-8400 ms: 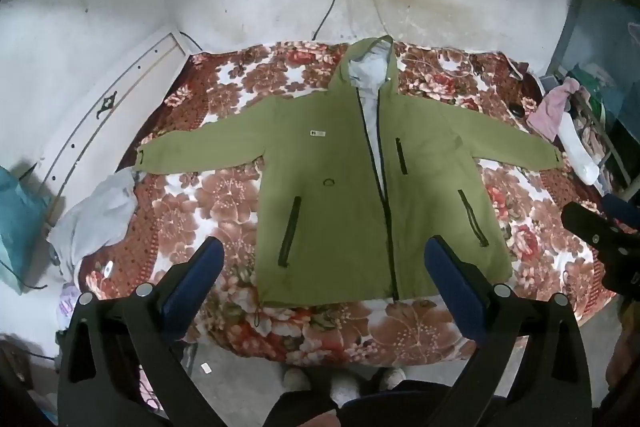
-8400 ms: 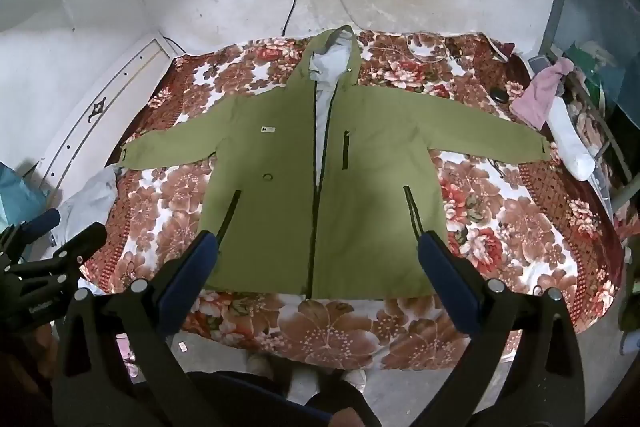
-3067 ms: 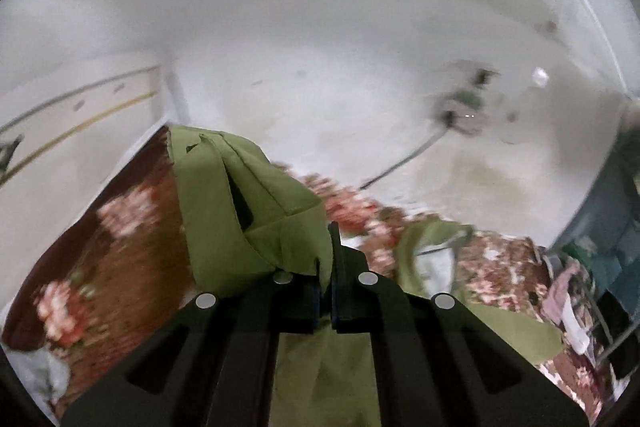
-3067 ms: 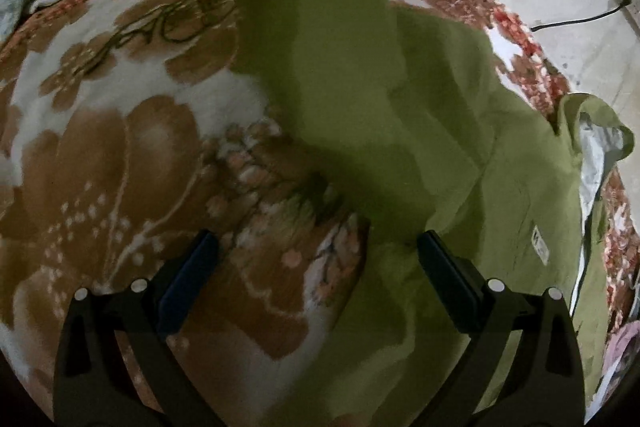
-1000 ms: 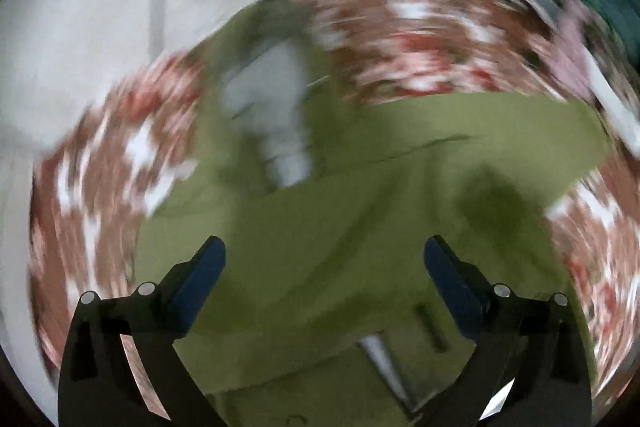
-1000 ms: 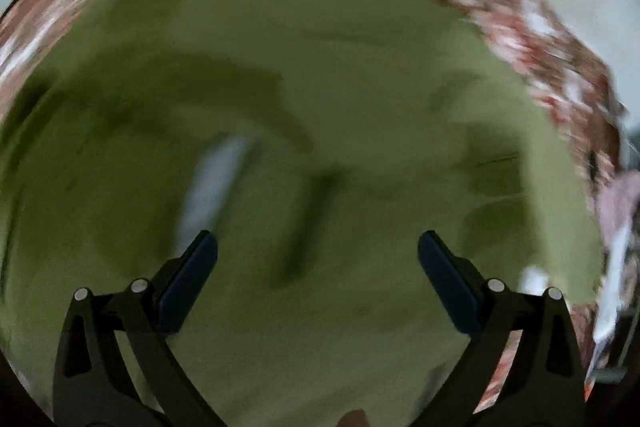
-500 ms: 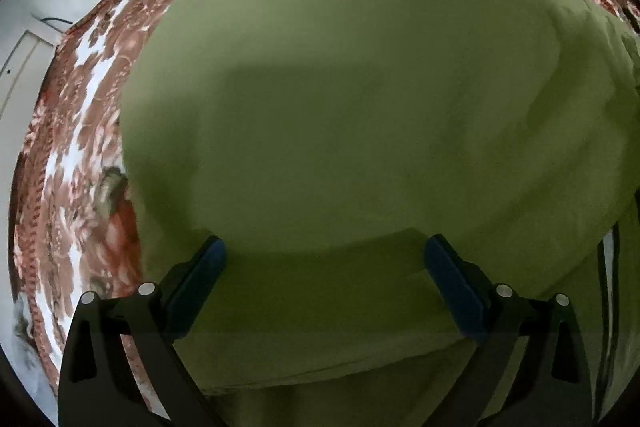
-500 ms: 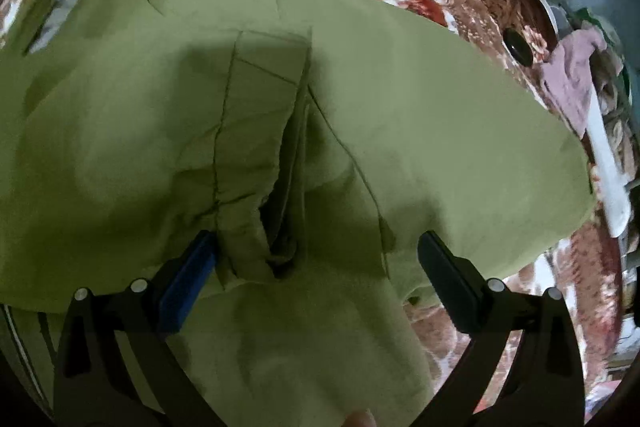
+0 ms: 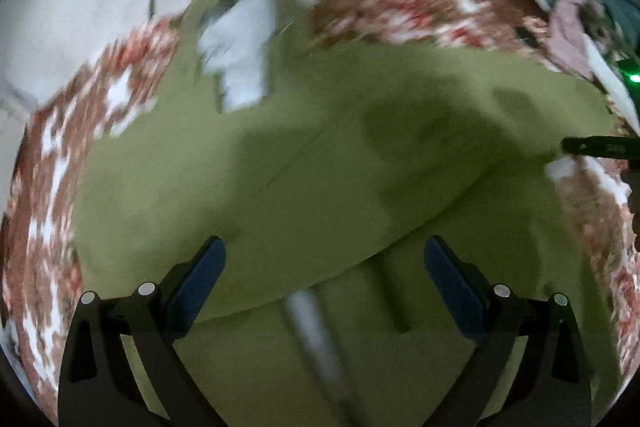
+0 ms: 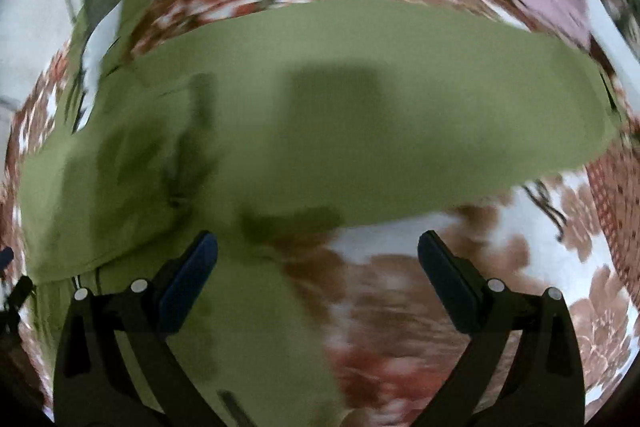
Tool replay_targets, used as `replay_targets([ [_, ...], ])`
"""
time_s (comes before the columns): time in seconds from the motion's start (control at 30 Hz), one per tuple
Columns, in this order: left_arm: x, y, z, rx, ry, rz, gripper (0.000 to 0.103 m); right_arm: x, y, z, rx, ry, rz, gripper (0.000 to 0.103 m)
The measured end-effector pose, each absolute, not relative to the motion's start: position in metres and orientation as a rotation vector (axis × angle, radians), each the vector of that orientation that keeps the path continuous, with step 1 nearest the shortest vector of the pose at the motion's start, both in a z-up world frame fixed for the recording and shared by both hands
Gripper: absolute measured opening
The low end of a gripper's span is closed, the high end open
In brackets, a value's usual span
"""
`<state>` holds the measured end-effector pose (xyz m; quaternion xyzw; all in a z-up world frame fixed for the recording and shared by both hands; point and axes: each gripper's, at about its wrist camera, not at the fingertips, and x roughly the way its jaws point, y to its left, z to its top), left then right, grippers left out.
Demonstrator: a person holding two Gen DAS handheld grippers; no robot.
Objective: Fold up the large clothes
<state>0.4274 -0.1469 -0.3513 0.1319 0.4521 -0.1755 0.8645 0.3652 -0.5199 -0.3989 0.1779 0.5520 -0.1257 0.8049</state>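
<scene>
Jacket [image 9: 320,167] lies mid-bed, front up, hood toward the head edge, both sleeves crossed over the chest so the body narrows for the next fold. Left tongs [image 9: 324,279] and right tongs [image 10: 318,267] hover above it, spread, holding nothing. Versus 8.4 s ago: sleeves were stretched to the bed's [image 10: 440,287] side edges. Now they're folded in, views blurred.
</scene>
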Motion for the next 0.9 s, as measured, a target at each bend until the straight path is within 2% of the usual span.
replay_targets([
  [0.07, 0.413, -0.185, -0.341, 0.278, 0.889, -0.41, 0.097, 0.35, -0.556, -0.399, 0.436, 1.187, -0.291, 0.098],
  [0.2, 0.399, -0.252, -0.337, 0.256, 0.887, -0.458, 0.097, 0.328, -0.63, -0.395, 0.477, 1.178, -0.342, 0.098],
  [0.43, 0.388, -0.342, -0.368, 0.267, 0.937, -0.492, 0.097, 0.291, -0.768, -0.408, 0.765, 1.14, -0.404, 0.098],
  [0.67, 0.388, -0.39, -0.393, 0.306, 0.975, -0.506, 0.097, 0.275, -0.876, -0.429, 0.966, 1.064, -0.462, 0.098],
  [0.9, 0.395, -0.402, -0.411, 0.318, 1.013, -0.515, 0.097, 0.277, -0.927, -0.452, 1.147, 0.999, -0.445, 0.098],
])
